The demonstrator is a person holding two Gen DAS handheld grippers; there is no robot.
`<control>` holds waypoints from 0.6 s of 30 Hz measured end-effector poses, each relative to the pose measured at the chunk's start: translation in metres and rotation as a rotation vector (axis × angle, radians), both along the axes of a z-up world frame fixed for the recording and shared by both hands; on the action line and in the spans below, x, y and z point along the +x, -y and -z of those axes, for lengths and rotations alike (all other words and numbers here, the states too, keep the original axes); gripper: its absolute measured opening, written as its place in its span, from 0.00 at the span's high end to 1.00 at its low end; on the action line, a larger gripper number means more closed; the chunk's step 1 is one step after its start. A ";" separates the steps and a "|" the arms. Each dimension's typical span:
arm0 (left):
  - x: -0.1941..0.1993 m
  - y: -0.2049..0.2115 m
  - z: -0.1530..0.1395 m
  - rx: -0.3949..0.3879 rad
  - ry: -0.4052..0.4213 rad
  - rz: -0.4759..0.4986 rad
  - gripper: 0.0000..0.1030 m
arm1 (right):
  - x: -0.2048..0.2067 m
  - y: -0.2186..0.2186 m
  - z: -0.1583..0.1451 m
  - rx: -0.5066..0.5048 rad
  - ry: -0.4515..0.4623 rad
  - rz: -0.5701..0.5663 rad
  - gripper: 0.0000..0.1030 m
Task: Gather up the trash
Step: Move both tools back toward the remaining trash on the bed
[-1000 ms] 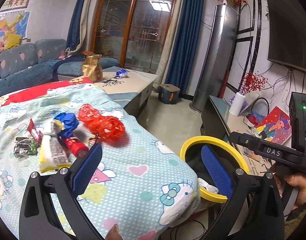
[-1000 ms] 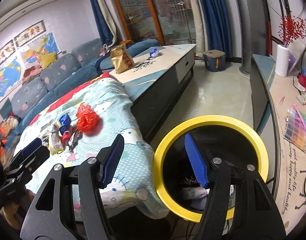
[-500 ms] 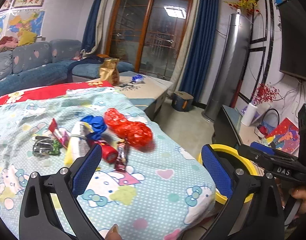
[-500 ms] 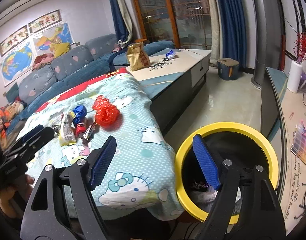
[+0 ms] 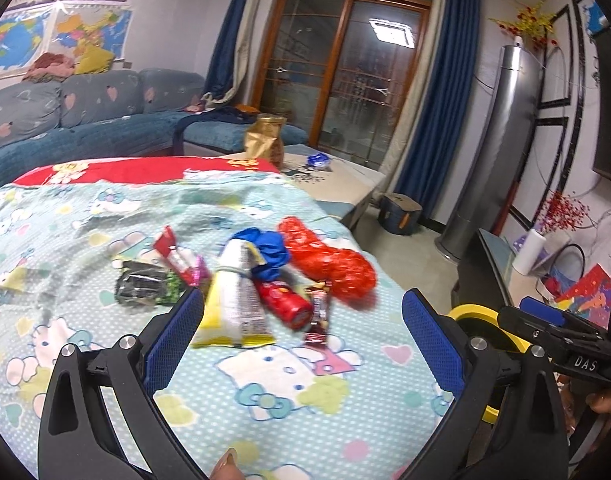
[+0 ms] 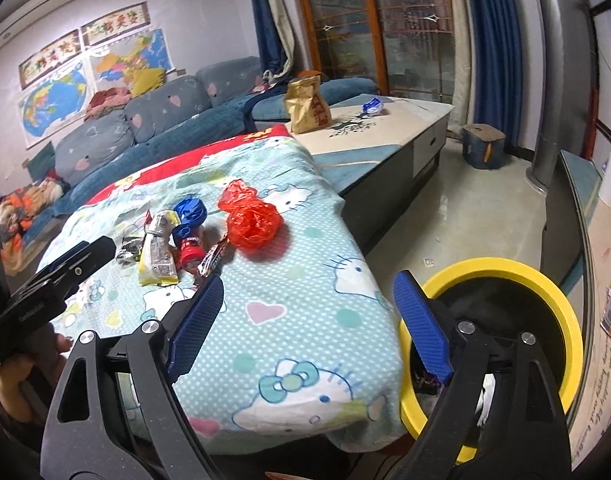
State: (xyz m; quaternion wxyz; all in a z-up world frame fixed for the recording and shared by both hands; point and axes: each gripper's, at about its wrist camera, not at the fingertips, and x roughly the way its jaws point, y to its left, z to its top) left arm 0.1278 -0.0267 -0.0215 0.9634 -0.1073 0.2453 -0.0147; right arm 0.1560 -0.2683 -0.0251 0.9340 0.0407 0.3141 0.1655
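Both claws have swung away from the yellow-rimmed bin (image 6: pixel 501 272) and now face the litter heap, so the bin has slid from the middle of both views to their right-hand side. That reads as one drop finished and the next pick beginning. The right claw (image 6: pixel 309 320) is opening, its blue pads spreading wide with nothing between them; the left claw (image 5: pixel 303 344) stands spread too, and empty.

The trash lies in a loose cluster on the cartoon-print blanket (image 5: pixel 265 396) covering the surface, with the bin on the floor just past the blanket's right edge. Taking the crumpled red plastic bag (image 5: pixel 329 256) as the marker: it is the piece nearest the bin, puffy and translucent, likely light and easy to crush. Touching its far side from the bin sits a blue wrapper (image 5: pixel 265 248); in front of that a red cylindrical tube (image 5: pixel 283 300) and a small brown candy bar (image 5: pixel 319 312). Further away from the bag lie a long white-and-yellow snack packet (image 5: pixel 235 300), then a pink-red sachet (image 5: pixel 181 256) and a dark foil wrapper (image 5: pixel 145 284). Inside the bin, some scraps show at the bottom. The left claw's near pad sits just short of the snack packet, which looks like its probable target.
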 end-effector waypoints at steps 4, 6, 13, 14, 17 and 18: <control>0.004 -0.016 0.004 -0.008 -0.019 -0.039 0.06 | 0.011 -0.012 0.000 -0.007 0.000 -0.021 0.23; 0.005 -0.024 0.007 -0.012 -0.028 -0.056 0.06 | 0.018 -0.018 0.001 -0.006 -0.002 -0.034 0.23; 0.016 -0.046 0.022 -0.028 -0.077 -0.104 0.06 | 0.050 -0.043 0.010 -0.006 -0.035 -0.064 0.23; 0.018 -0.048 0.025 -0.034 -0.087 -0.109 0.06 | 0.056 -0.047 0.013 -0.003 -0.047 -0.063 0.23; 0.027 -0.050 0.033 -0.050 -0.114 -0.111 0.06 | 0.072 -0.054 0.021 0.005 -0.075 -0.064 0.23; 0.029 -0.050 0.034 -0.055 -0.120 -0.111 0.06 | 0.078 -0.057 0.023 0.006 -0.086 -0.064 0.23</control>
